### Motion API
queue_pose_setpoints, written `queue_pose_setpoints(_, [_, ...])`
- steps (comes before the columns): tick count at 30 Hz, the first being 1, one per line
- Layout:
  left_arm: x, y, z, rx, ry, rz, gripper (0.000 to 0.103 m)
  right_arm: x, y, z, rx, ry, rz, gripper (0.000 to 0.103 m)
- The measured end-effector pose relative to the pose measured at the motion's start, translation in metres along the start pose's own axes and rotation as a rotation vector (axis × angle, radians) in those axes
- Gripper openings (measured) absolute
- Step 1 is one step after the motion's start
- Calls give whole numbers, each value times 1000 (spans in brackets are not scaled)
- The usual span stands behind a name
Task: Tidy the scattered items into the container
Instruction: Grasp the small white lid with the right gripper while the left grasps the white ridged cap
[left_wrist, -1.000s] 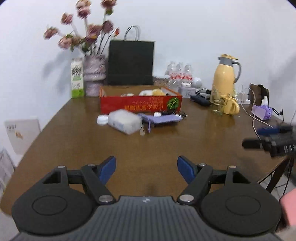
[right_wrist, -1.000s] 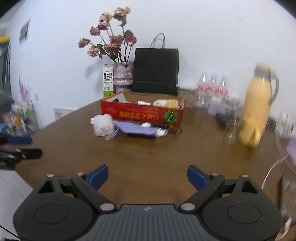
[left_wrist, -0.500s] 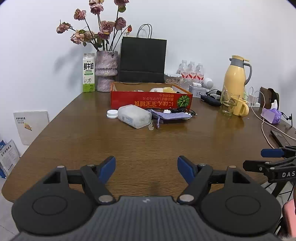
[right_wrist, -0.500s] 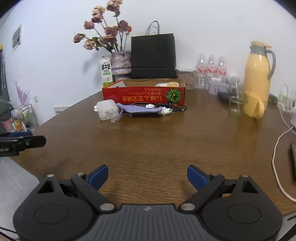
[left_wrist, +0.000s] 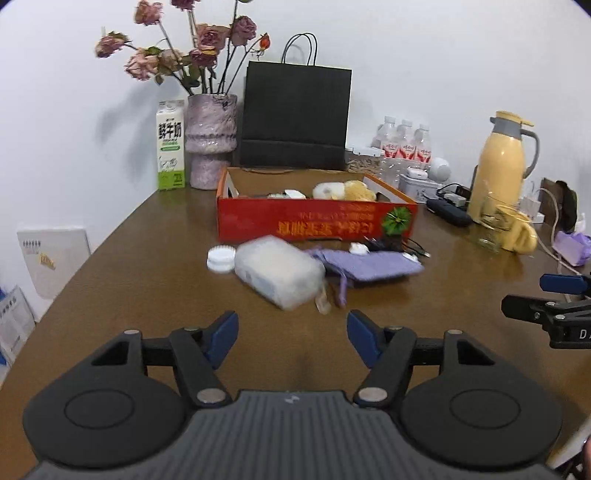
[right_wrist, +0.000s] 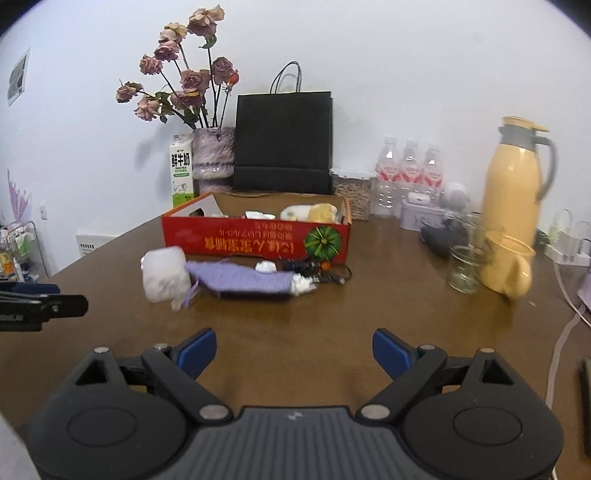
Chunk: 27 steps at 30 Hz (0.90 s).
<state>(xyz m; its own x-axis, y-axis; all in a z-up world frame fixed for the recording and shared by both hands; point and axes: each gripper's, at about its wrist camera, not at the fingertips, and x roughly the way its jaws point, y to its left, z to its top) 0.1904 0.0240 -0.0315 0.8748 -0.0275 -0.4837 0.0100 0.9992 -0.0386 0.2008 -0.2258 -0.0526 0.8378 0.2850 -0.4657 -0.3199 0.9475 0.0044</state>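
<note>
A brown wooden worktop (left_wrist: 147, 280) seen from two hand-held tools. The left tool (left_wrist: 291, 334) hovers low over the near edge, its blue-padded jaws closing with nothing between them. The right tool (right_wrist: 293, 350) hangs alongside, jaws spread wide and empty.

Mid-worktop sits a shallow red cardboard box (left_wrist: 317, 221), open-topped, already holding a few pale and yellow items. Scattered just in front of it lie a frosted plastic container (left_wrist: 279, 271) on its side, a white round lid (left_wrist: 221, 259) touching its left end, a purple cloth pouch (left_wrist: 369, 264) to its right, and what looks like a small tangle of dark cable (left_wrist: 391, 245), blurred.

Behind the box stand a milk carton (left_wrist: 170, 145), a vase of dried roses (left_wrist: 210, 140) and a black paper bag (left_wrist: 295, 114). A yellow thermos jug (left_wrist: 502, 162) stands far right.
</note>
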Motion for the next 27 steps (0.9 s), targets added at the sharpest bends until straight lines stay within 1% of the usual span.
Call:
queue_pose_setpoints(2, [18, 4, 14, 20, -6, -3, 73, 20, -2, 10, 2, 2, 15, 87])
queue_pose_setpoints(3, [26, 5, 21, 43, -19, 1, 73, 30, -3, 14, 6, 3, 23, 83])
queue_pose_setpoints(5, [40, 11, 34, 67, -50, 45, 73, 50, -6, 23, 20, 13, 27, 73])
queue_pose_setpoints(6, [49, 17, 41, 63, -52, 68, 73, 62, -7, 27, 28, 24, 28, 63])
queue_pose_setpoints(7, [57, 23, 46, 47, -46, 77, 72, 74, -9, 32, 35, 38, 34, 57])
queue_pose_setpoints(9, [78, 45, 57, -11, -11, 74, 64, 94, -10, 40, 46, 59, 52, 55])
queue_pose_setpoints(10, [87, 56, 62, -37, 17, 71, 57, 103, -9, 44, 48, 62, 59, 54])
queue_pose_setpoints(11, [98, 66, 65, -56, 50, 59, 57, 112, -7, 48, 44, 64, 68, 54])
queue_pose_setpoints(13, [120, 84, 69, -53, 112, 15, 56, 129, -2, 55, 28, 66, 87, 53])
queue_pose_setpoints(15, [135, 96, 68, -55, 142, -8, 55, 148, 5, 63, 10, 82, 107, 53])
queue_pose_setpoints(19, [162, 106, 66, -69, 196, -59, 50, 189, 20, 76, -29, 118, 133, 46])
queue_pose_setpoints(20, [168, 106, 66, -63, 208, -65, 47, 199, 24, 78, -32, 128, 134, 45])
queue_pose_setpoints(24, [182, 98, 66, 14, 246, -92, 44, 236, 30, 79, -14, 174, 121, 41])
queue_pose_setpoints(25, [184, 96, 65, 26, 238, -87, 43, 242, 31, 77, -7, 184, 115, 40])
queue_pose_setpoints(26, [186, 93, 65, 43, 233, -82, 39, 246, 30, 75, -2, 192, 112, 40])
queue_pose_setpoints(27, [186, 90, 64, 63, 225, -77, 39, 251, 31, 73, 4, 200, 108, 37])
